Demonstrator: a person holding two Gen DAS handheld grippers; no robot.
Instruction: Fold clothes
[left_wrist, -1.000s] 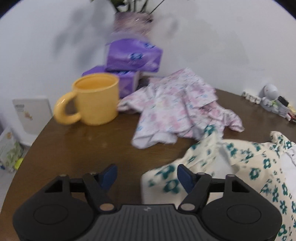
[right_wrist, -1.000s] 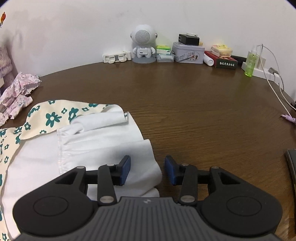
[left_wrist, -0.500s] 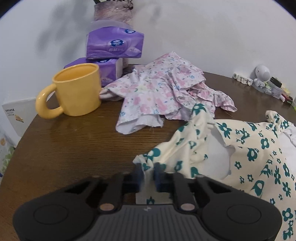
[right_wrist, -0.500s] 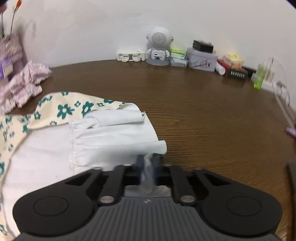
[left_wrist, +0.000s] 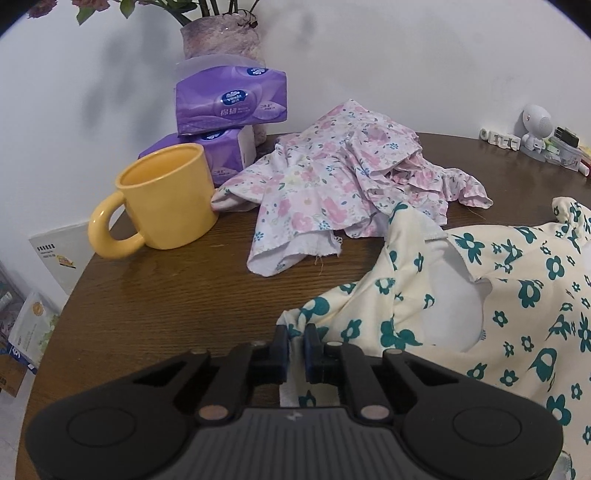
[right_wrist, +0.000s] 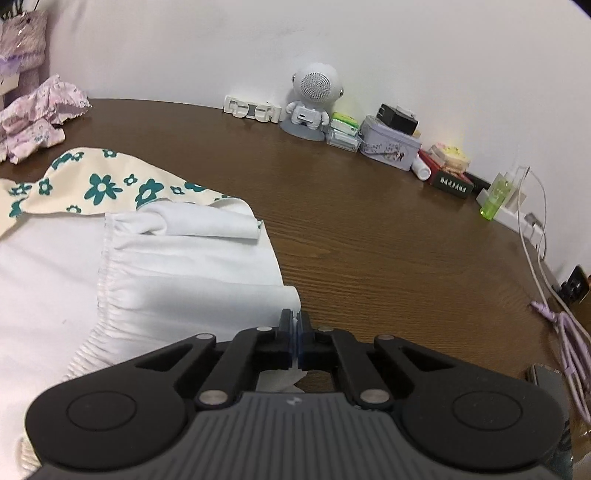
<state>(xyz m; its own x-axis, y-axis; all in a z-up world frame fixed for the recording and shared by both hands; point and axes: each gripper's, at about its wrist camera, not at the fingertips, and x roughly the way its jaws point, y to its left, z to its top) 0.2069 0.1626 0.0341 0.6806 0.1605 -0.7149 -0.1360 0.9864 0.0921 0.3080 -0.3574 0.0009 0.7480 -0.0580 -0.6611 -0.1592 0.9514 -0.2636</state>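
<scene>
On the table (left_wrist: 166, 295), both grippers' jaws pinch the green-flowered garment (left_wrist: 517, 295), stretched left-right between them.

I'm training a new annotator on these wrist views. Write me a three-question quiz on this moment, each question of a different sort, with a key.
1. True or false: the left claw is shut on an edge of the green-flowered garment.
2. Multiple choice: what stands right behind the yellow mug? A) a green bottle B) purple tissue packs C) a tin box
3. Fill in: the right claw pinches the garment's ______ lining.

Key: 1 true; 2 B; 3 white.
</scene>
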